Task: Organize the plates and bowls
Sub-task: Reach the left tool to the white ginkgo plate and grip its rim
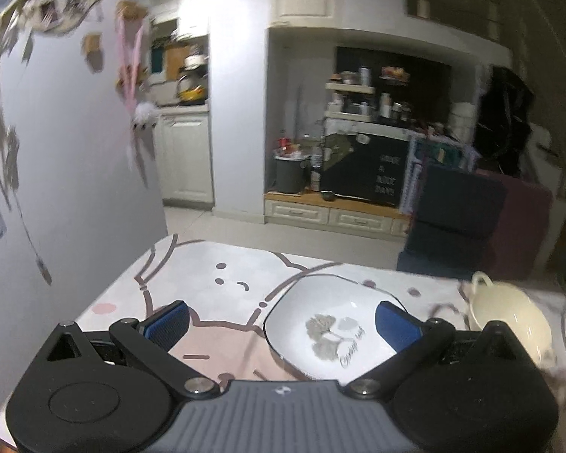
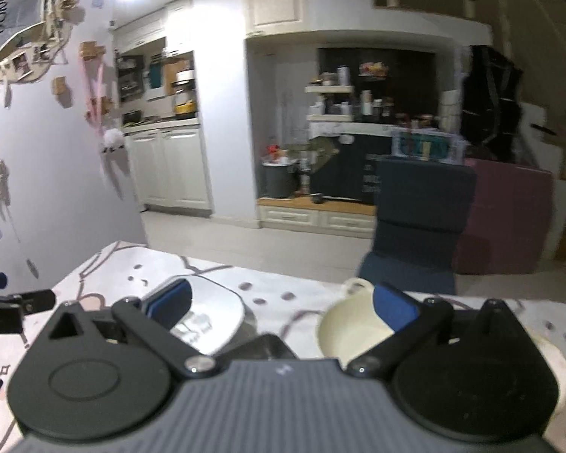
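1 plate (image 1: 330, 334), 1 cream bowl (image 2: 352, 326); both grippers wide.

Blurred script lettering on white plate (image 1: 332, 330), pale unreadable lettering on dark cabinet (image 1: 386, 179)

The left gripper (image 1: 283, 326) and the right gripper (image 2: 281, 311) are both level, each with its blue-padded fingers spread wide apart and gripping nothing.
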A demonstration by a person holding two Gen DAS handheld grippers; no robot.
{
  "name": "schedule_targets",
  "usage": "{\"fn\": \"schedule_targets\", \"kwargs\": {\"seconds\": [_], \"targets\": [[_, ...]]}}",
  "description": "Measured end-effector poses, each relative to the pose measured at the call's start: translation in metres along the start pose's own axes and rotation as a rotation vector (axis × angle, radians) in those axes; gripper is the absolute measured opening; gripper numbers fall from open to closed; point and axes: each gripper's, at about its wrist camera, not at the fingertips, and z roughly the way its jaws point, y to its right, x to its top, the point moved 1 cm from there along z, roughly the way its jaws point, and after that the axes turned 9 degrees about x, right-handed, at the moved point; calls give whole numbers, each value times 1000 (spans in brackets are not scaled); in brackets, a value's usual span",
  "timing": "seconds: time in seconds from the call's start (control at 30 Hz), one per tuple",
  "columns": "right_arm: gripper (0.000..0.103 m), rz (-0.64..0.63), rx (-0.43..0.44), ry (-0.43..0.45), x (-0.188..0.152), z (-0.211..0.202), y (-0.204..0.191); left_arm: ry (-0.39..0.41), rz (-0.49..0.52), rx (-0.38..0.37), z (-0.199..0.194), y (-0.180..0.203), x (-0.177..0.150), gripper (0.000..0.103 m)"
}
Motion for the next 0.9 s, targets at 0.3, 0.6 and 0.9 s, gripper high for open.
{"fn": "schedule_targets", "kwargs": {"seconds": [0.3,0.6,0.9], "targets": [[103,-3,69,-17,45,95,14,-128,-203,-56,80,-17,9,103],[103,-107,121,-131,76,206,11,-295,-476,-115,135,-25,-18,103],[103,-71,243,-269,76,285,12,-438,-701,-278,171,-39,-57,99]]}}
